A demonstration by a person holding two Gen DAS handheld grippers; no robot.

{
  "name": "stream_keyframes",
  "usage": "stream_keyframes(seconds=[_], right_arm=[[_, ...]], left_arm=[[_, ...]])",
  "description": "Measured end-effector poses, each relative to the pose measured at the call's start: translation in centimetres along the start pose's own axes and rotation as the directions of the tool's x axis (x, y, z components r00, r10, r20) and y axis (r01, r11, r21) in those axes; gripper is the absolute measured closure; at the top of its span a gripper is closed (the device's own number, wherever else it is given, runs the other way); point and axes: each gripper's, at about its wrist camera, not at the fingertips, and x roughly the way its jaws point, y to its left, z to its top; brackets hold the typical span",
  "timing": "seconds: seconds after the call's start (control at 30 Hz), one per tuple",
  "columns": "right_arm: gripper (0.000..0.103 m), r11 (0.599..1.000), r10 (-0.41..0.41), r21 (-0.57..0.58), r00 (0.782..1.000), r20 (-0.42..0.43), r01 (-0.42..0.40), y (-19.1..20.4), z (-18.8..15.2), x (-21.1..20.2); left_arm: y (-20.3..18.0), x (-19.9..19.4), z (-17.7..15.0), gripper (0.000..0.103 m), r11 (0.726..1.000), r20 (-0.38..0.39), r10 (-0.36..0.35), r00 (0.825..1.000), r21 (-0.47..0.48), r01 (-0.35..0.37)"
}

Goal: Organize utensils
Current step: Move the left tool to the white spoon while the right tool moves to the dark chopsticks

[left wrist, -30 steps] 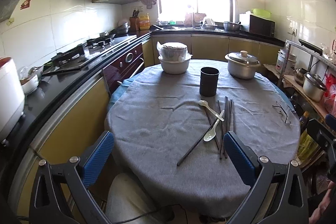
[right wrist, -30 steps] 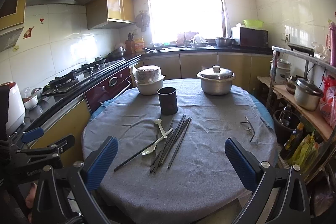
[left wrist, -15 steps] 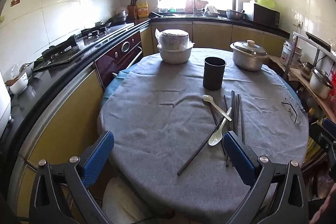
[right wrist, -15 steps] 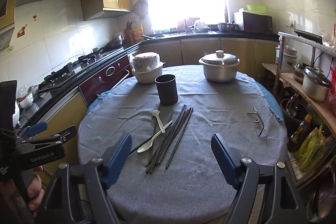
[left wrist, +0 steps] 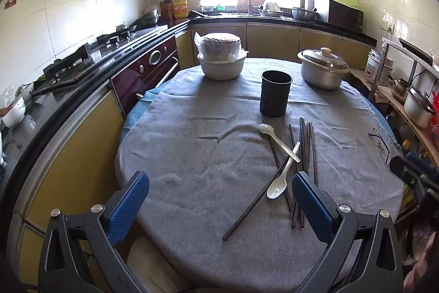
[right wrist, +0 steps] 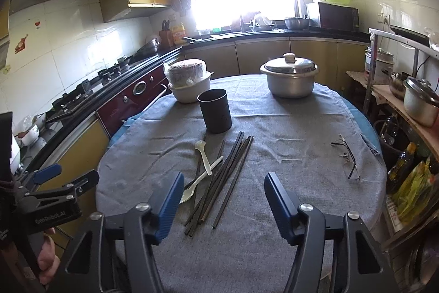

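Note:
Several dark chopsticks (left wrist: 306,144) (right wrist: 233,169) and two white spoons (left wrist: 278,137) (right wrist: 203,153) lie loose on the grey tablecloth. A black utensil cup (left wrist: 275,93) (right wrist: 215,110) stands upright behind them. My left gripper (left wrist: 219,199) is open and empty above the table's near left edge, with the utensils by its right finger. My right gripper (right wrist: 222,199) is open and empty above the near ends of the chopsticks. The left gripper also shows in the right wrist view (right wrist: 52,194).
A covered white bowl (left wrist: 221,59) and a lidded metal pot (left wrist: 322,67) stand at the back of the round table (left wrist: 192,155). Eyeglasses (right wrist: 347,155) lie on its right side. Kitchen counter and stove run along the left; a shelf with pots stands right.
Both grippers have moved forward toward the table and tilted down. The right gripper's jaws have narrowed but stay open. The utensils have not moved.

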Motion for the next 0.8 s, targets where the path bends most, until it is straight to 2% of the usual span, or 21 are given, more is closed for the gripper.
stream_keyframes(seconds=[0.1, 0.17, 0.2, 0.43, 0.57, 0.67, 0.73, 0.8], right_arm=[[0.053, 1.0, 0.013, 0.015, 1.0, -0.029, -0.013, -0.6, 0.2, 1.6], [0.059, 0.999, 0.025, 0.033, 0.999, -0.048, -0.024, -1.1, 0.4, 2.9], [0.061, 0.999, 0.024, 0.038, 0.998, -0.055, -0.022, -1.4, 0.4, 3.4], [0.064, 0.995, 0.045, 0.093, 0.995, -0.093, -0.037, -3.3, 1.6, 7.2], [0.064, 0.99, 0.076, 0.124, 0.989, -0.128, -0.06, -4.4, 2.4, 9.7], [0.064, 0.986, 0.086, 0.156, 0.986, -0.142, -0.064, -5.6, 2.8, 11.5], [0.064, 0.984, 0.087, 0.17, 0.984, -0.153, -0.06, -6.3, 3.0, 12.7], [0.064, 0.981, 0.094, 0.185, 0.98, -0.176, -0.061, -6.9, 3.1, 14.1]], left_arm=[[-0.1, 1.8, 1.1, 0.004, 0.998, -0.047, -0.06, 0.997, -0.021, 0.059], [-0.4, 3.5, 2.0, 0.014, 0.995, -0.097, -0.098, 0.99, -0.037, 0.095], [-0.7, 4.2, 2.2, 0.015, 0.994, -0.115, -0.11, 0.987, -0.041, 0.106], [-3.2, 8.8, 4.3, 0.023, 0.986, -0.187, -0.164, 0.969, -0.012, 0.165], [-4.8, 12.5, 5.7, 0.023, 0.978, -0.262, -0.21, 0.942, -0.042, 0.207], [-6.2, 16.1, 7.0, 0.025, 0.969, -0.327, -0.247, 0.912, -0.082, 0.233], [-7.0, 17.9, 7.6, 0.028, 0.972, -0.358, -0.236, 0.903, -0.096, 0.216], [-8.1, 20.2, 8.1, 0.03, 0.972, -0.398, -0.235, 0.887, -0.098, 0.213]])
